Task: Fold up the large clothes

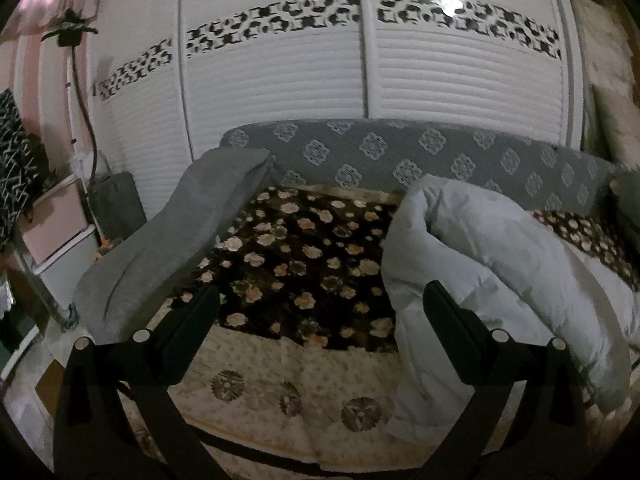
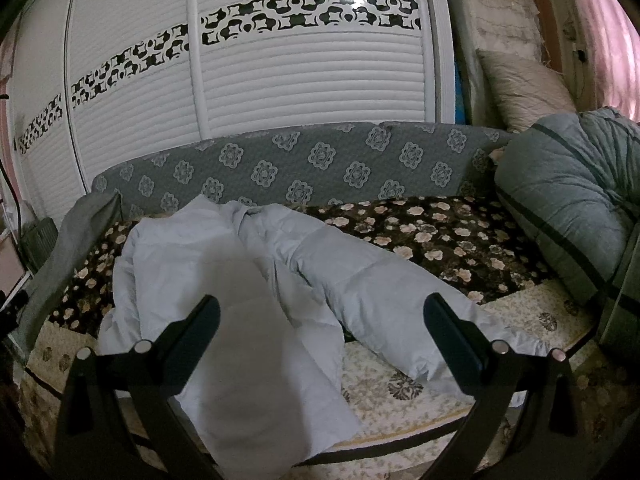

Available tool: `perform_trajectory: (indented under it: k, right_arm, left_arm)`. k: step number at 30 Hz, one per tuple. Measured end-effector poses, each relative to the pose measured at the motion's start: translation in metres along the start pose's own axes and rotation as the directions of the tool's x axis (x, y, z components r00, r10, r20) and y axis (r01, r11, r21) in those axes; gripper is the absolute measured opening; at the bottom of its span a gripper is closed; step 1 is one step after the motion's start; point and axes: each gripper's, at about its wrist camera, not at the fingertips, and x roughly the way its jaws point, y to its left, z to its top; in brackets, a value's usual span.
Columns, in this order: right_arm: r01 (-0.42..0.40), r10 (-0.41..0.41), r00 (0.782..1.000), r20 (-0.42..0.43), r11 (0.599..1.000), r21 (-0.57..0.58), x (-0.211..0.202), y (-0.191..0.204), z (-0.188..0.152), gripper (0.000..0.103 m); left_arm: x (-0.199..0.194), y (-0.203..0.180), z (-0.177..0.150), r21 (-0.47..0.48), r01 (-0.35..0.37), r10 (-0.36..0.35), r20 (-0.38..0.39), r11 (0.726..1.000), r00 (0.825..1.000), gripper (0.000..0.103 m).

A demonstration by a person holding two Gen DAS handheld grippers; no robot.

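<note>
Both grippers spread wide, nothing pinched: left gripper (image 1: 320, 308) over the floral blanket (image 1: 304, 256), right gripper (image 2: 320, 312) over the pale blue padded jacket (image 2: 224, 280). Jacket lies crumpled on the sofa seat, one sleeve (image 2: 384, 292) stretched toward the right. Grey cushion (image 2: 568, 200) at the right end.

far: white louvred wardrobe doors (image 2: 256, 80) with black-and-white patterned band | mid: sofa with grey medallion-print backrest (image 2: 320, 160), dark floral blanket (image 1: 304, 248) over seat, cream patterned cover (image 1: 280, 380) near | right: pillow (image 2: 520, 84), pink curtain (image 2: 600, 20) | light: dim, glare on band
</note>
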Motion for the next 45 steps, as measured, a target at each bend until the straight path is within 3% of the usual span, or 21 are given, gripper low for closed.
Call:
perform_trajectory:
  k: [7,45]
  right_arm:
    - [0.004,-0.004,1.000,0.021,1.000,0.001,-0.0020,0.0053,-0.0011,0.101]
    - [0.007,-0.007,1.000,0.003,1.000,0.001,-0.0012,0.0027,0.0005,0.101]
  left_arm:
    - [0.0002,0.0114,0.0036,-0.046,-0.016,0.016,0.005,0.999,1.000,0.100]
    - [0.0016,0.0052,0.0027,-0.016,0.003,-0.003,-0.009,1.000,1.000,0.100]
